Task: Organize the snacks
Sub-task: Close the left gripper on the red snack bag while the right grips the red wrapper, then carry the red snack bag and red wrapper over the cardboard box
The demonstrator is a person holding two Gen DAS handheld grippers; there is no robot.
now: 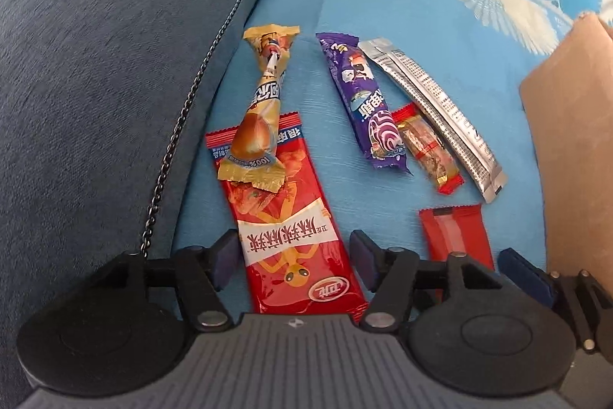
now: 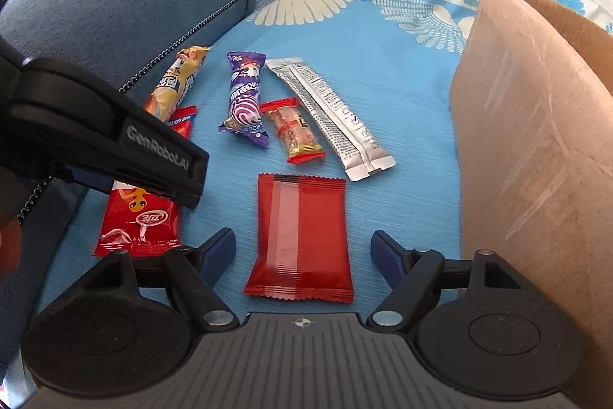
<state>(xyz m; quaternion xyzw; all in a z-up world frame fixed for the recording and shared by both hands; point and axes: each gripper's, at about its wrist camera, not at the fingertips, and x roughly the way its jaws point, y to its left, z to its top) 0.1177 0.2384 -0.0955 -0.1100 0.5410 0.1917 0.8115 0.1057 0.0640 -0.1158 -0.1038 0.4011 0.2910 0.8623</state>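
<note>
long red snack pack (image 1: 291, 236): near end goes under the left gripper (image 1: 295, 259) body in left wrist view; far end covered by gold wrapper (image 1: 260, 110).
same pack, right wrist view: middle hidden behind left gripper's black arm; only the near end and a bit of the far end show.
plain red packet (image 1: 456, 236): lower part cut off behind the gripper linkage, left wrist view.
cardboard box (image 2: 536, 148): inside not visible; runs off right edge in both views.
small clear-and-red snack (image 2: 295, 133): contents too small to tell.
silver sachet (image 2: 333, 117): print too small to read.
hand at left edge, right wrist view: blurred sliver only.
</note>
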